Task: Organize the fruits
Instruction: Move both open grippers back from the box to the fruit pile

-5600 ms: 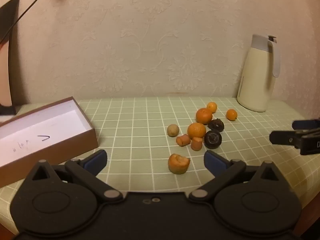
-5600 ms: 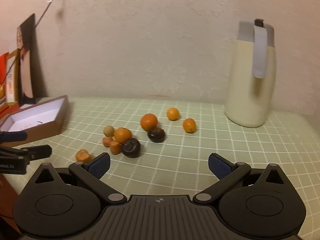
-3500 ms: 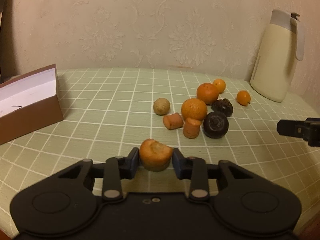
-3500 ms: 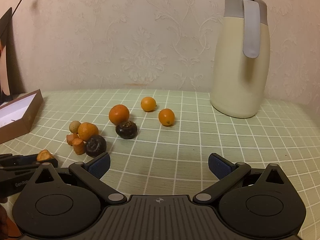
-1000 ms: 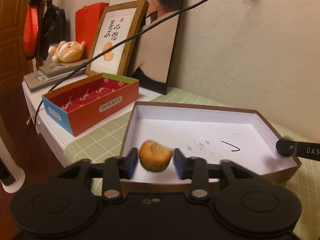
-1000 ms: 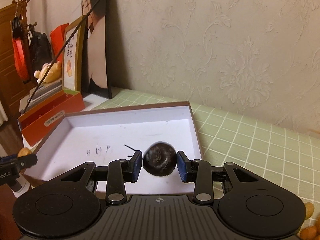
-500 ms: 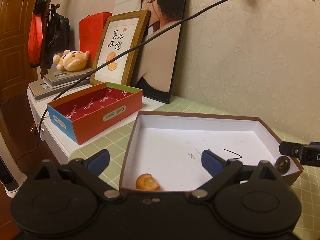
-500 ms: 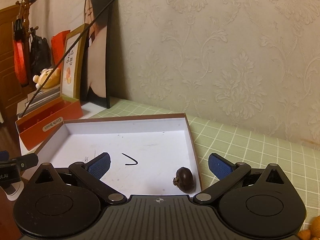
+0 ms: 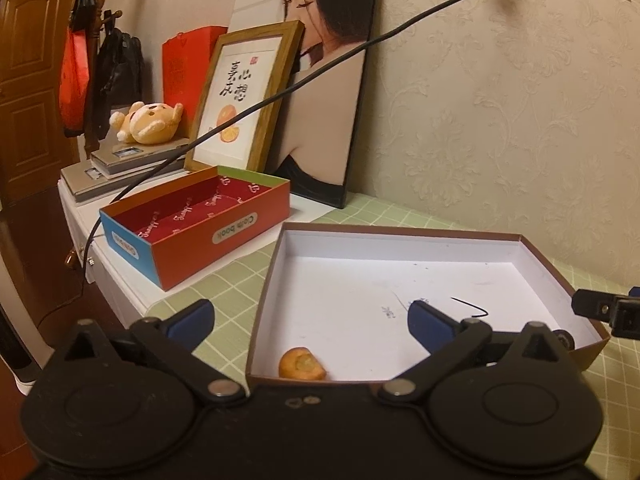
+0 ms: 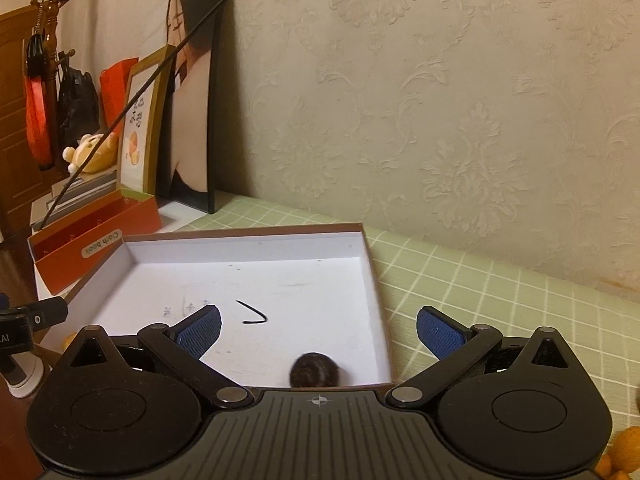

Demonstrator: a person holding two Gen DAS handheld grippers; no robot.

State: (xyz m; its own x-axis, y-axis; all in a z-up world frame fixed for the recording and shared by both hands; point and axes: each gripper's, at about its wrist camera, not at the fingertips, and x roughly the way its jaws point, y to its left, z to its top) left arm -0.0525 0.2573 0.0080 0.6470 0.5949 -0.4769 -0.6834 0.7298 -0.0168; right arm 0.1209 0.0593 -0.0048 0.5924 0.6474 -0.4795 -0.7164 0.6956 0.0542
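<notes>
Both grippers have just been opening, nothing between the fingers now. Left gripper released: orange fruit piece lies on the floor of the brown box, near wall, below and between the spread fingers. Right gripper released: dark fruit in the box's near right corner, below the fingers, partly hidden by the gripper body.
</notes>
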